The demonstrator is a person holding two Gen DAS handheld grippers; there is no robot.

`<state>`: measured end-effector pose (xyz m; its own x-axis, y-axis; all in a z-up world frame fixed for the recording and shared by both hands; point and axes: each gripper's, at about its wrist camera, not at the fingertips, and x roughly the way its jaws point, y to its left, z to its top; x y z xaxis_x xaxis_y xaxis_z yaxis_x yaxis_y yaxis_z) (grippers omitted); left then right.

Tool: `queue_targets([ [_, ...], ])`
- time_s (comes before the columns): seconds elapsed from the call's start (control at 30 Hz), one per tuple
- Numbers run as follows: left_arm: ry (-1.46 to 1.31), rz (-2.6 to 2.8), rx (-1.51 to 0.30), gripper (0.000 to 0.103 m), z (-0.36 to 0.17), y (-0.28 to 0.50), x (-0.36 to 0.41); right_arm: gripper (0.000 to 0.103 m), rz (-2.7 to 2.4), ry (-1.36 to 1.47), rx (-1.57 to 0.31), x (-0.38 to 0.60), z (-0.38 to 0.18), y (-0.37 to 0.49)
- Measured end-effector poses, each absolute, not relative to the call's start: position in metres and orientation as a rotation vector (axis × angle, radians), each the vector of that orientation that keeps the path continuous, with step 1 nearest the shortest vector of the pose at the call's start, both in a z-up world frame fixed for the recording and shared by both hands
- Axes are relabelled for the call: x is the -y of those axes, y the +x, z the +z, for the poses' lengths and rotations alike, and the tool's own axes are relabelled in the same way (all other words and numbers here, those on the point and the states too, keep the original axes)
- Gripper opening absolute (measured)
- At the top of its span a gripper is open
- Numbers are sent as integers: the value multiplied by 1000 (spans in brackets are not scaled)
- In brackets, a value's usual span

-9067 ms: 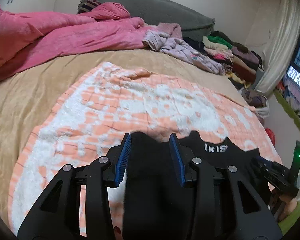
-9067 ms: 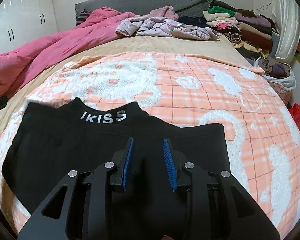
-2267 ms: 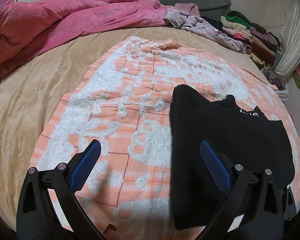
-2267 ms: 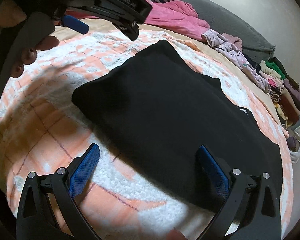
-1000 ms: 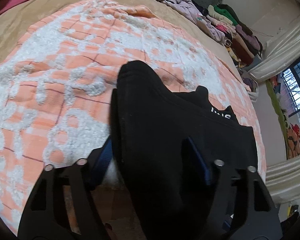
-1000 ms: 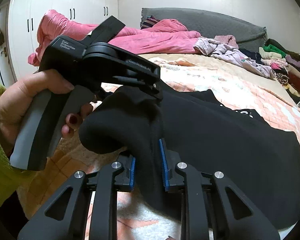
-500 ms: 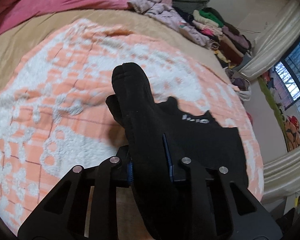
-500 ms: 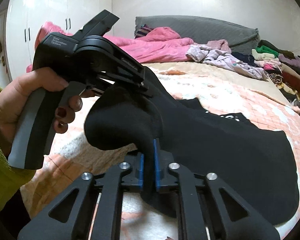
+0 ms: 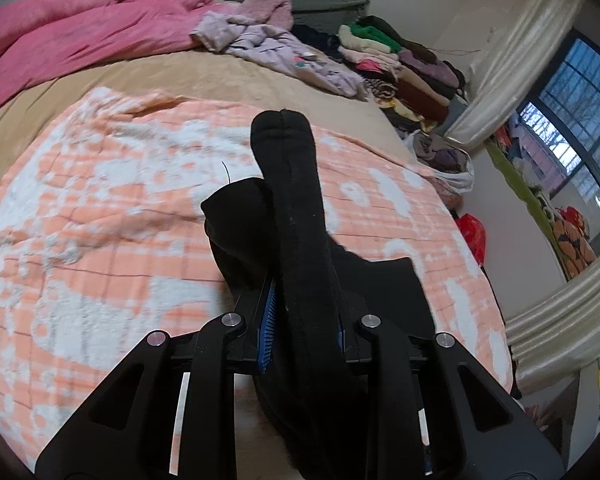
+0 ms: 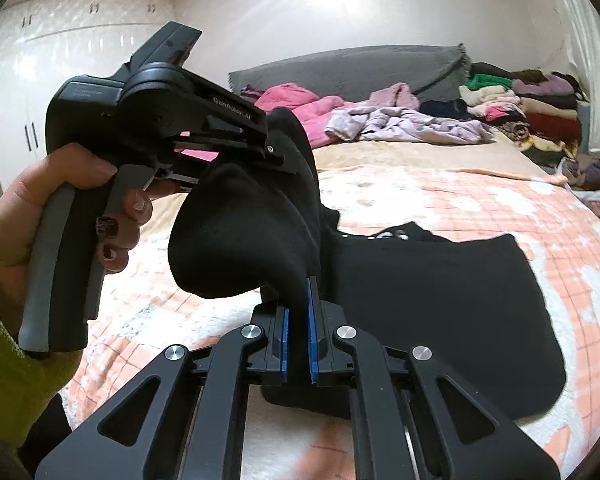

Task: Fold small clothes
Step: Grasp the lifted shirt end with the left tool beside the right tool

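Note:
A small black garment (image 10: 440, 300) with white lettering lies on the orange-and-white blanket (image 10: 480, 200) on the bed. Its left side is lifted off the blanket. My right gripper (image 10: 296, 332) is shut on the lifted black edge. My left gripper (image 9: 300, 320) is shut on the same garment (image 9: 292, 208), which bunches up between its blue pads and stands above them. In the right wrist view the left gripper (image 10: 276, 152) is held by a hand at upper left, clamping the raised fold. The garment's right part still rests flat.
A pink duvet (image 9: 80, 36) lies at the head of the bed, with loose lilac clothes (image 9: 284, 52) and a stack of folded clothes (image 9: 400, 64) along the far right. White wardrobes (image 10: 32, 92) stand left. A curtain and window (image 9: 560, 128) are on the right.
Both grippers, shut on the garment's left edge, have lifted it higher off the blanket. The fold now stands taller in both views.

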<state>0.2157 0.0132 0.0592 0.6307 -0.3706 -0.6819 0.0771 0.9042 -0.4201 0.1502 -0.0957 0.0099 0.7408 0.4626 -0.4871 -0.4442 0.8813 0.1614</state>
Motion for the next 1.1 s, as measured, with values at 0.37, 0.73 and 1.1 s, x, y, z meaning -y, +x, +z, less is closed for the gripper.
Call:
queue_targets([
  [0.37,-305,-313,-867,15,60,224,56,6,428,138,-564,147,3,146],
  [0.73,-265,-347,-927,15,42,246,116,6,379,231,-599,188,-8,142],
  [1.1,-228,-360,-968,15,27,254,145,6,357,277,-623,204,-15,139],
])
